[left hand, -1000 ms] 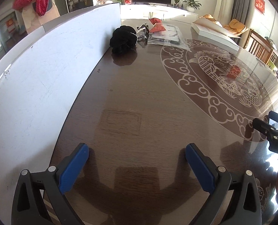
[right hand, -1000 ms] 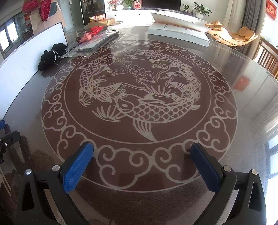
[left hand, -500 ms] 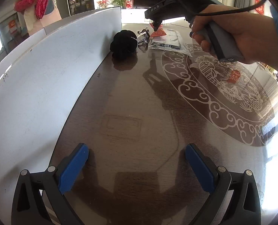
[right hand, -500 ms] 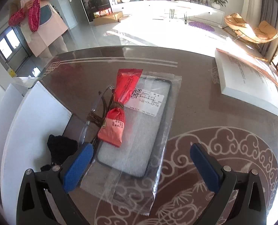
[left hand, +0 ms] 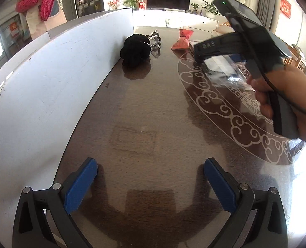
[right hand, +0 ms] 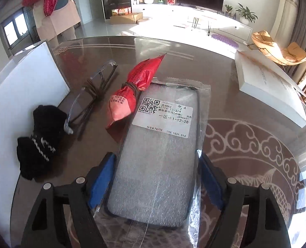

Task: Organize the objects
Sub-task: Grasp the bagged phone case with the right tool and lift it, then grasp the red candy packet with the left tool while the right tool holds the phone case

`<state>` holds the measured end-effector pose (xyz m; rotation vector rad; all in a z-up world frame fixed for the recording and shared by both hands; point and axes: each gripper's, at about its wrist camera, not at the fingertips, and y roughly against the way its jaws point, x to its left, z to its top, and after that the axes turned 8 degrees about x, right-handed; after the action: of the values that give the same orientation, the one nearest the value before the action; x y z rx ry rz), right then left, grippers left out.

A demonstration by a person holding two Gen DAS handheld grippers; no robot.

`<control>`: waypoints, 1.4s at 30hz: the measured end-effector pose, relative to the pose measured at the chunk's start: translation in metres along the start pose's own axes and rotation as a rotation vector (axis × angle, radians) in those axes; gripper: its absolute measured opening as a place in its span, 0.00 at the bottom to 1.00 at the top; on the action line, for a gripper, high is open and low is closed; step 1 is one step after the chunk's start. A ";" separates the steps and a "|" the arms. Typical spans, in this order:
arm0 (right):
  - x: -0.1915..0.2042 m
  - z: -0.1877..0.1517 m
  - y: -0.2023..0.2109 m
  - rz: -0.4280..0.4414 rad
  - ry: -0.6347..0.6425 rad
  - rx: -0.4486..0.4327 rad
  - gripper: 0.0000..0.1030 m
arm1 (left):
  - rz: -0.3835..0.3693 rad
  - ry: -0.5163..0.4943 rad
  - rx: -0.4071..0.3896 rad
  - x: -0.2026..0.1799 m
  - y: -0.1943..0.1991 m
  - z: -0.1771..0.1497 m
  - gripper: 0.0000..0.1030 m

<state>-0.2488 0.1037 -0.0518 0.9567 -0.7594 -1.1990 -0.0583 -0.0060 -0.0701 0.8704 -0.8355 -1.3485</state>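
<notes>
Clear plastic crinkles between your right tongs (right hand: 156,183): their blue pads sit against the two long edges of the bagged phone case (right hand: 159,155), closed to its width, so you are holding or just about holding it. Take that phone case as your landmark. Its long axis runs straight away from the right tongs, near end tucked between the fingers, far end with the white label toward the red packet (right hand: 132,91). That alignment is what the coming move turns on: lifting or sliding along the axis should keep the bag square, while a twist could let the slick film slip. The red packet touches or overlaps the case's far left corner, the glasses (right hand: 91,101) lie further left of it, and the black cloth bundle (right hand: 39,140) sits left again, against the white board (right hand: 27,86). A white box (right hand: 268,86) lies well apart to the case's right. Your left tongs (left hand: 151,184) are spread wide and hold nothing, hovering over bare counter (left hand: 144,107) well back from the case, so the right hand (left hand: 285,95) is clearly the nearer one. From the left view the case (left hand: 225,70) is blurred and half hidden behind the right tool, and you cannot tell whether it is lifted or resting. Its near end is cut off beneath the tongs.
</notes>
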 end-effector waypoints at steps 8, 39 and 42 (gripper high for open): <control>-0.063 -0.150 0.068 -0.042 -0.073 -0.022 0.78 | 0.000 0.001 -0.001 0.000 0.001 0.000 1.00; -0.090 -0.186 0.086 -0.061 -0.117 -0.043 1.00 | 0.000 0.000 -0.003 -0.002 -0.001 0.002 1.00; -0.090 -0.186 0.086 -0.061 -0.117 -0.043 1.00 | 0.000 0.000 -0.004 -0.002 -0.002 0.002 1.00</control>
<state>-0.0681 0.2358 -0.0512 0.8854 -0.7982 -1.3287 -0.0608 -0.0040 -0.0706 0.8678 -0.8328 -1.3498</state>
